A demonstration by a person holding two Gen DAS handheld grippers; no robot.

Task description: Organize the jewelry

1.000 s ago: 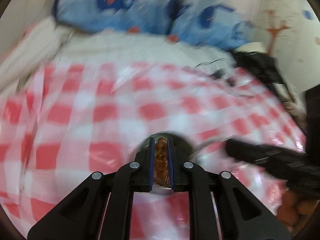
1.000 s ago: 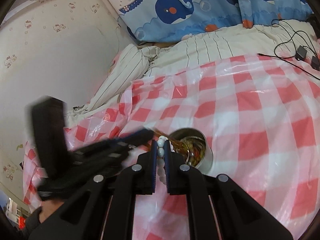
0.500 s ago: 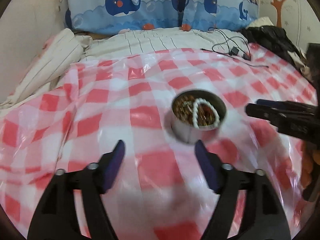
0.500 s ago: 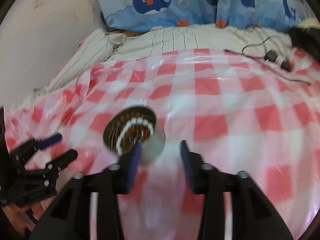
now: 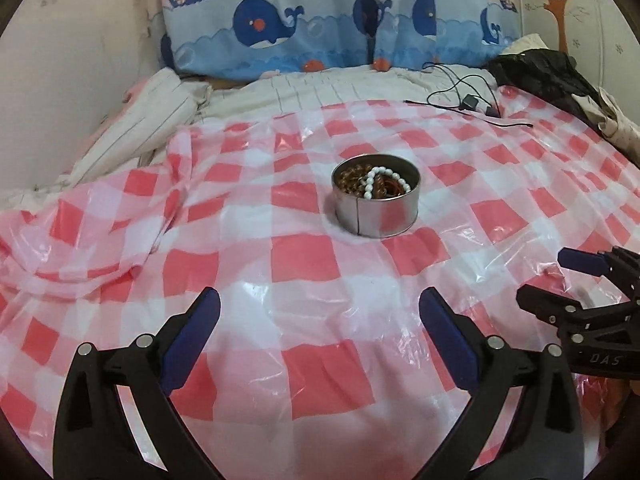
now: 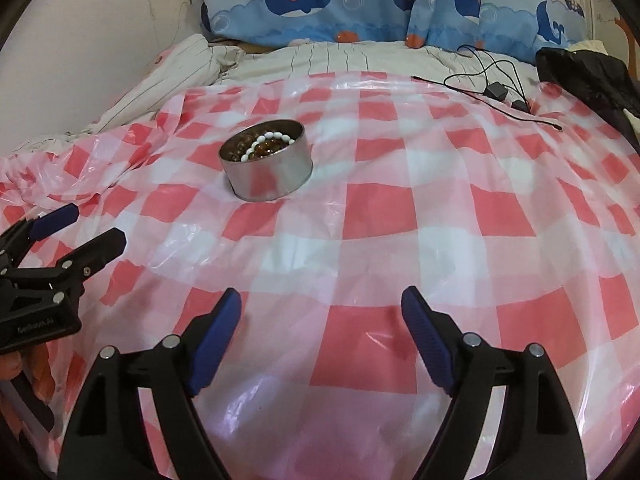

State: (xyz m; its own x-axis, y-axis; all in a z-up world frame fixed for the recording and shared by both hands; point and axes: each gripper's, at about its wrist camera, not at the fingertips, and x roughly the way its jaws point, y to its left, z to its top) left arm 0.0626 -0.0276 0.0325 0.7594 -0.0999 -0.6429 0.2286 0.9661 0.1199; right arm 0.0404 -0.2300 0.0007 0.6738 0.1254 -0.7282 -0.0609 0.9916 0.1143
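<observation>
Jewelry sits inside a round metal tin on a red-and-white checked plastic sheet spread over a bed. A white bead bracelet lies on top of a pile of brown beads, looped near the tin's front wall. No other jewelry shows loose on the sheet.

The left gripper hovers low over the sheet, well short of the tin, its blue-padded fingers spread wide and holding nothing. The right gripper is the same: fingers wide apart, empty, with the tin ahead and to its left. Each gripper appears at the edge of the other's view.

Judging from this, the pieces are gathered and the work looks at or near its end. If any tidying remains, the tin is light and the sheet slick, so a sideways nudge could slide or tip it. Coming straight down from above, with one gripper bracing the wall, seems the safer approach. The white beads near the rim could spill if snagged.

A black cable lies far behind the tin, clear of the work.
</observation>
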